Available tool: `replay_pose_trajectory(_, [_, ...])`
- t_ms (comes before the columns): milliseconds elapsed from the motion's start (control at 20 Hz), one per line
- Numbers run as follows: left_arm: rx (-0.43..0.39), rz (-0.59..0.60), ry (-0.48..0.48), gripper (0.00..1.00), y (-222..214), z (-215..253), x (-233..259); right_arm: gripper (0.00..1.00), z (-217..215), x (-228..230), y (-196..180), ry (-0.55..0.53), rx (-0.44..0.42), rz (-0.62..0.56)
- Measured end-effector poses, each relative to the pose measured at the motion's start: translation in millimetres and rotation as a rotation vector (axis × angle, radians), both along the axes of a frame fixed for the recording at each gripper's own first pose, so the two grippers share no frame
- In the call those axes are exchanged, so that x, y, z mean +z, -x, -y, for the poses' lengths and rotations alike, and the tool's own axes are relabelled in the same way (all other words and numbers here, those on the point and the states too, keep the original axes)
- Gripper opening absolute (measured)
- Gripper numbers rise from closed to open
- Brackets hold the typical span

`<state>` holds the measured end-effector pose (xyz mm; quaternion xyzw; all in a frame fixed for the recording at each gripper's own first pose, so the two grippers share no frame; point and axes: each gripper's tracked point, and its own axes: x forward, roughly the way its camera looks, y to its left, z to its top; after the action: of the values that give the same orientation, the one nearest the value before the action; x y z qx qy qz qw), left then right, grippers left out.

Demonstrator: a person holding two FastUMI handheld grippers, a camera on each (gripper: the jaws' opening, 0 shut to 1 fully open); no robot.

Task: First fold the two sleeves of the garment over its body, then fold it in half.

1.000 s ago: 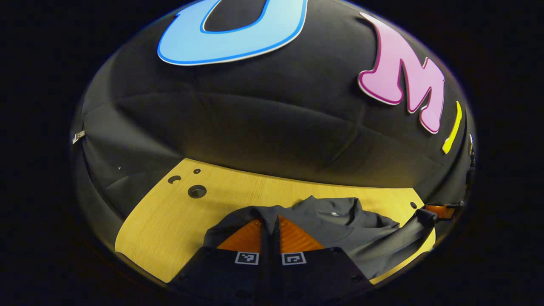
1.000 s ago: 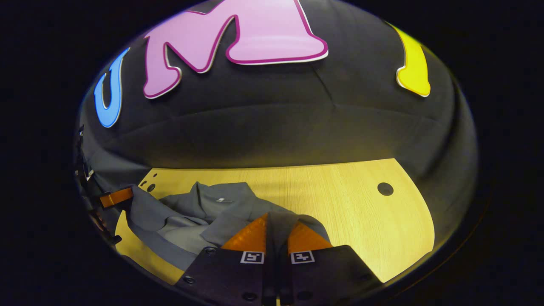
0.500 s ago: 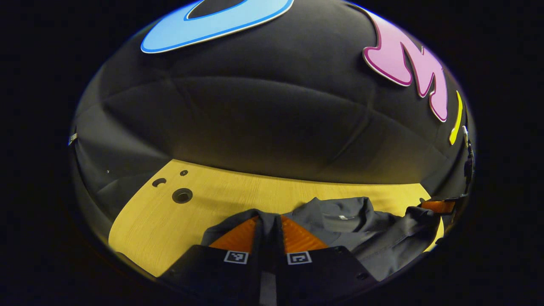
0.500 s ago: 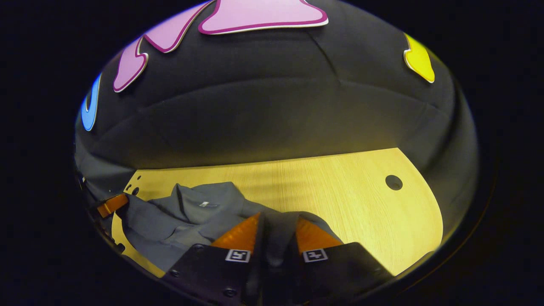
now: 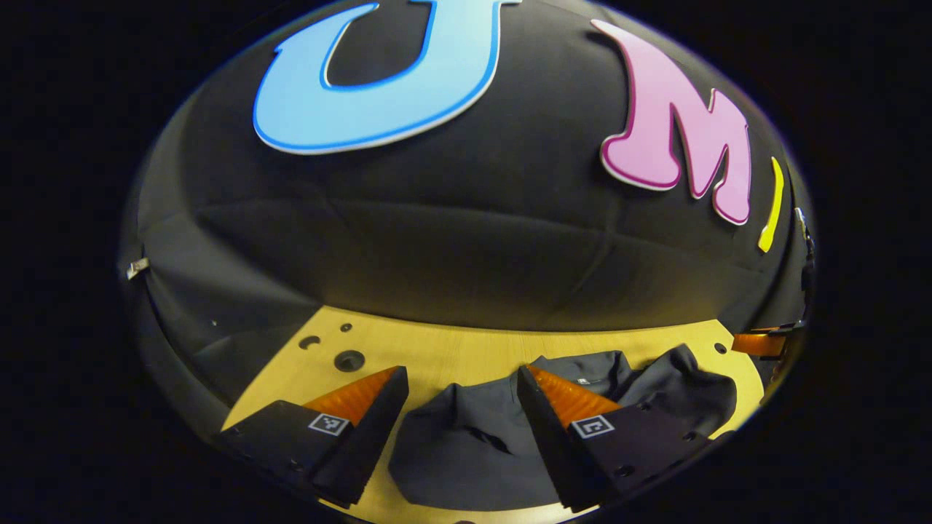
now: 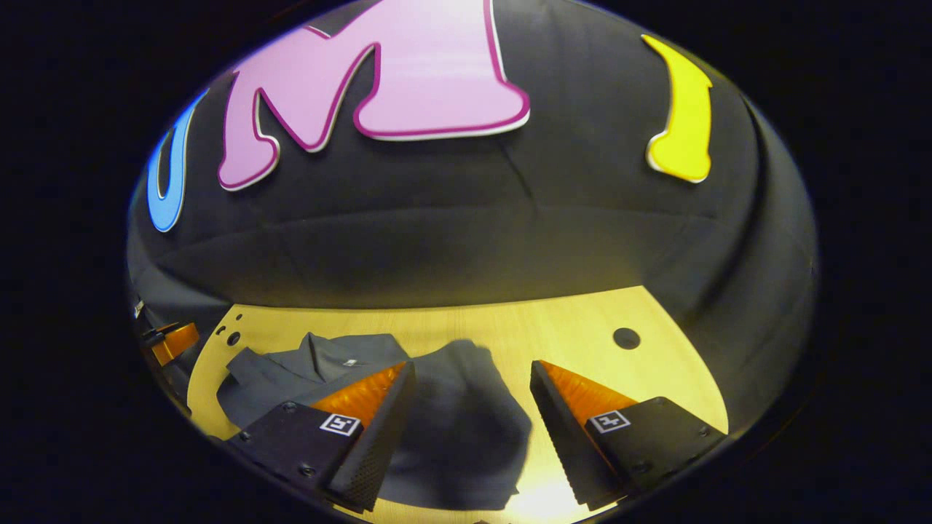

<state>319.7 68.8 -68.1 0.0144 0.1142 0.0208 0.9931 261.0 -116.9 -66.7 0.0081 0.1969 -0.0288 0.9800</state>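
Observation:
A dark grey shirt (image 5: 466,444) lies on the yellow wooden table (image 5: 451,349), folded into a bunched heap with its collar at the back. In the left gripper view my left gripper (image 5: 460,380) is open, its fingers spread on either side of the cloth and holding nothing. In the right gripper view the same shirt (image 6: 459,429) lies between and below the spread fingers of my right gripper (image 6: 473,371), which is open too. The collar (image 6: 342,353) points toward the wall. The other gripper (image 5: 761,342) shows at the far right edge, and the left one (image 6: 171,340) at the far left.
The table (image 6: 568,320) has a round hole (image 6: 626,338) at its right and several small holes (image 5: 348,359) at its left. The black cloth wall closes off the back of the table.
Both grippers were shut on shirt cloth, carrying it toward the collar. Now both have opened and let go, and the cloth has dropped onto the shirt's body.

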Motion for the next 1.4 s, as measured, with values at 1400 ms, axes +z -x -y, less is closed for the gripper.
replay_pose_trajectory(1400, [0.059,0.09,0.065,0.96,348.8,17.9,-4.2,0.99,-63.6,54.1,333.3,-0.062,-0.028,0.297])
